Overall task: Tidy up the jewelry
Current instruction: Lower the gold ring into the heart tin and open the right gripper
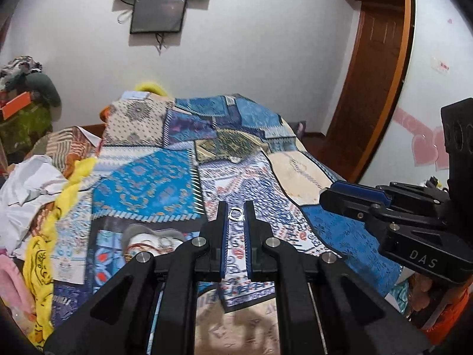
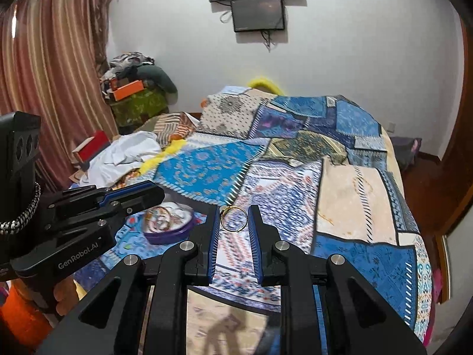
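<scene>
Now both grippers are up over the quilt [image 2: 348, 195], and each one has a ring between its fingers. Left gripper [image 1: 236, 216] first: a small silver ring [image 1: 236, 214] sits right at the fingertips, jaws narrowed onto it, pads touching it on both sides as far as the left wrist view shows. Over to the right gripper [image 2: 234, 219]: a gold ring [image 2: 233, 218], bigger hoop, with a small setting at its upper left. Its left edge rests on the left pad; whether the right pad truly presses it I cannot tell, though the jaws are drawn in close around it and it hangs clear of the cloth, so I judge it pinched.

How will these handle? Featherlight, stiff, smooth metal, and that means slippery. A thin band squeezed edge-on can tip or pop out of the ribbed blue pads, and once it drops on that busy quilt pattern it will be hard to find. The best hold is across the hoop, pads on opposite sides of the band, away from the setting, with steady light pressure.

Where should they go? A purple box [image 2: 169, 224] lies open on the quilt just beside the left gripper in the right wrist view, with bangles and small pieces already inside. That looks like the destination, in my judgement.

Writing now: "GenRobot.AI" reads along the left gripper's body, and "DAS" on the right gripper's body in the left wrist view.
</scene>
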